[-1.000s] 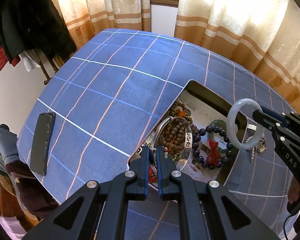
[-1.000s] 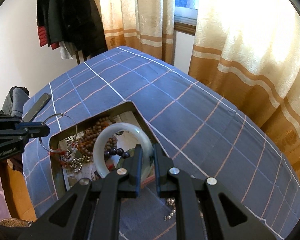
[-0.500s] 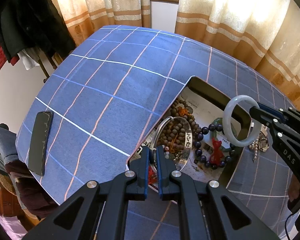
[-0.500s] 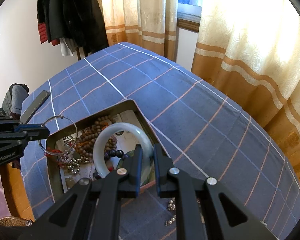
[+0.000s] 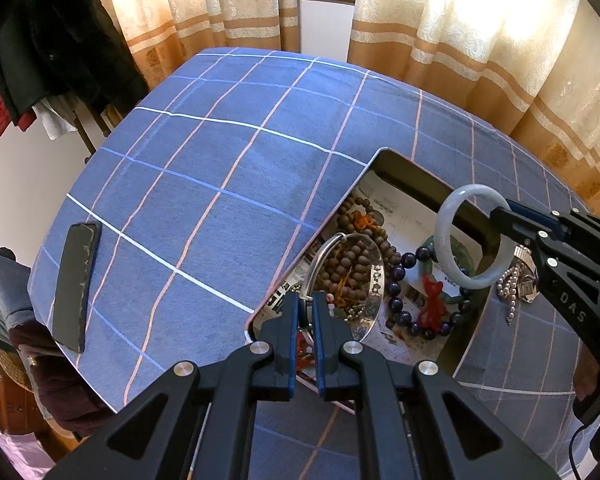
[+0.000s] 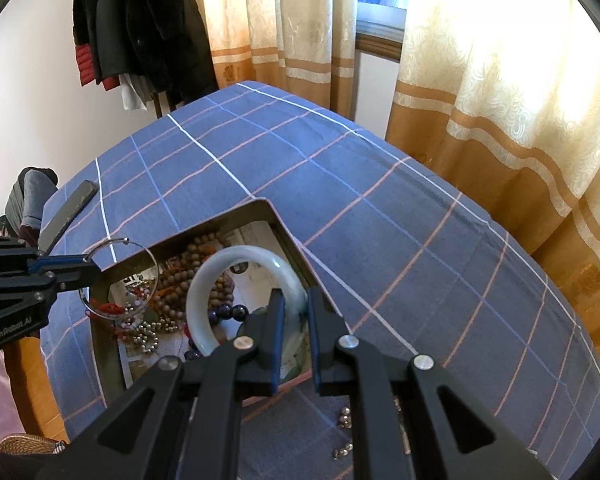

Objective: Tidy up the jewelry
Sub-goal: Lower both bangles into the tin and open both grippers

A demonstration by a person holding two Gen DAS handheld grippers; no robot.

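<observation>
My right gripper (image 6: 292, 312) clamps the pale jade bangle (image 6: 220, 276), my left gripper (image 5: 305, 316) pinches the thin silver hoop bracelet (image 5: 340, 276); both hang above the open rectangular jewelry box (image 5: 412, 184), directly below, the left one nearer its left edge.

Left wrist fisheye: sits behind left gripper (image 5: 305, 312), looks steeply down along fingers at blue plaid tablecloth (image 5: 220, 184). Open jewelry box (image 5: 416, 188) close, at 3 o'clock of centre; curtains (image 5: 480, 40) far, at 12 o'clock; right gripper (image 5: 500, 216) enters at 3 o'clock.

Right wrist fisheye: behind right gripper (image 6: 292, 308), tilted down, box just below centre; left gripper (image 6: 88, 268) enters at 9 o'clock.

Shared: box, tablecloth, curtains, black phone (image 5: 76, 284), hanging coats (image 6: 140, 24).
</observation>
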